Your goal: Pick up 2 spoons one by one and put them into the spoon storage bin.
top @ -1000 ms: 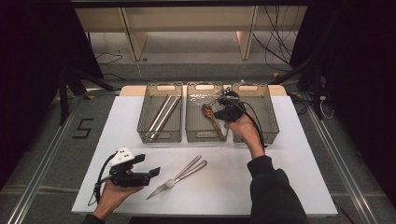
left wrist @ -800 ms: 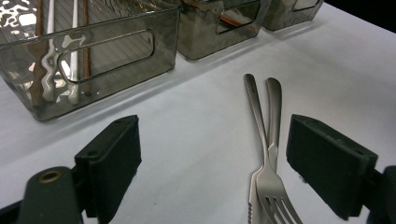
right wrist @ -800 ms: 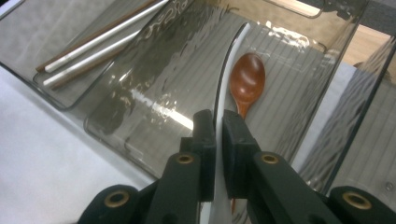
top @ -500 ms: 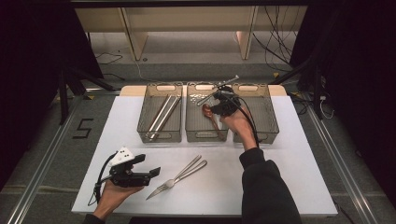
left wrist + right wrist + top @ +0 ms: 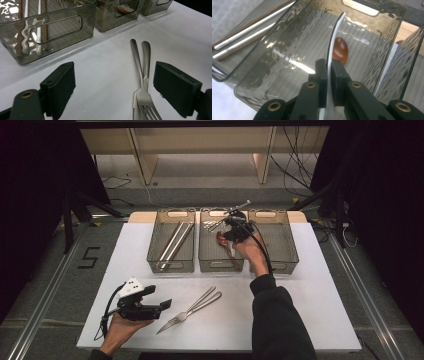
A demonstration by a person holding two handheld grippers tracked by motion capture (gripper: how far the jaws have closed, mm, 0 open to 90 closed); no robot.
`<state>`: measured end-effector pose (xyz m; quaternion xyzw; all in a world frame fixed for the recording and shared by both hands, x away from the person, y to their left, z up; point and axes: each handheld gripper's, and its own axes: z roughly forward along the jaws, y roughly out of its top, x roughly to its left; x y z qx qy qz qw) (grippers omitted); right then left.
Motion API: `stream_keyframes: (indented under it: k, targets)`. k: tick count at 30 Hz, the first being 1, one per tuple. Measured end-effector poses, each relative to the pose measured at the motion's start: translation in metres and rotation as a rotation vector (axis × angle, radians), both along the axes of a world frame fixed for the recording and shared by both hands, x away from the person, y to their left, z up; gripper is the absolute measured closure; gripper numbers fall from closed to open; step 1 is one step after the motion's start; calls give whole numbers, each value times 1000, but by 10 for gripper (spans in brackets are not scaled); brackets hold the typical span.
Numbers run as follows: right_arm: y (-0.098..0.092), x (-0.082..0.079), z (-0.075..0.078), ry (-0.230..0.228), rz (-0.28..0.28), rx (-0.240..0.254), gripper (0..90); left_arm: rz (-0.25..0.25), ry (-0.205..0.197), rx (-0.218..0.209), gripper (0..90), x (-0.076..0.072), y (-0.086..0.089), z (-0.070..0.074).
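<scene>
- Left gripper (image 5: 162,305) rested low at the near-left of the counter (image 5: 320,285), jaws wide apart with nothing between them; same spot as in the earlier frames.
- In the left gripper view, the fork (image 5: 144,95) and the second utensil (image 5: 136,53) beside it lay on the counter just inside the right-hand jaw, handles crossing; in the high view the pair (image 5: 192,305) was unmoved since a second ago.
- Left bin (image 5: 172,265) held long sticks (image 5: 175,240), white and brown, lying lengthwise.
- Middle bin (image 5: 220,265) held a brown spoon (image 5: 222,240) on its floor.
- Right gripper (image 5: 234,227), a second ago nearer the middle bin's right wall, had shifted slightly left and away from the person, now over the far end of that bin.
- Its jaws were clamped on a thin white handle (image 5: 334,35), seen edge-on in the right gripper view, curving up over the brown spoon's bowl.
- Right bin (image 5: 282,262): contents could not be told.
</scene>
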<state>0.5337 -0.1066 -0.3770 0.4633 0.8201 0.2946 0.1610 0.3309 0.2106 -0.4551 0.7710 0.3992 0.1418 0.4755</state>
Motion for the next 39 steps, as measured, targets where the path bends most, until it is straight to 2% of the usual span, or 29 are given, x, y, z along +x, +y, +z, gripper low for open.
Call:
stream_keyframes:
  k: [18,31,39]
  targets:
    - [2,6,-13,17,-20,-15,853,0,-1,2,173,0,0,0]
    - [4,6,-16,24,-22,-14,845,1,-1,2,173,0,0,0]
    - [2,5,-15,39,-24,0,769,1,1,4,173,0,0,0]
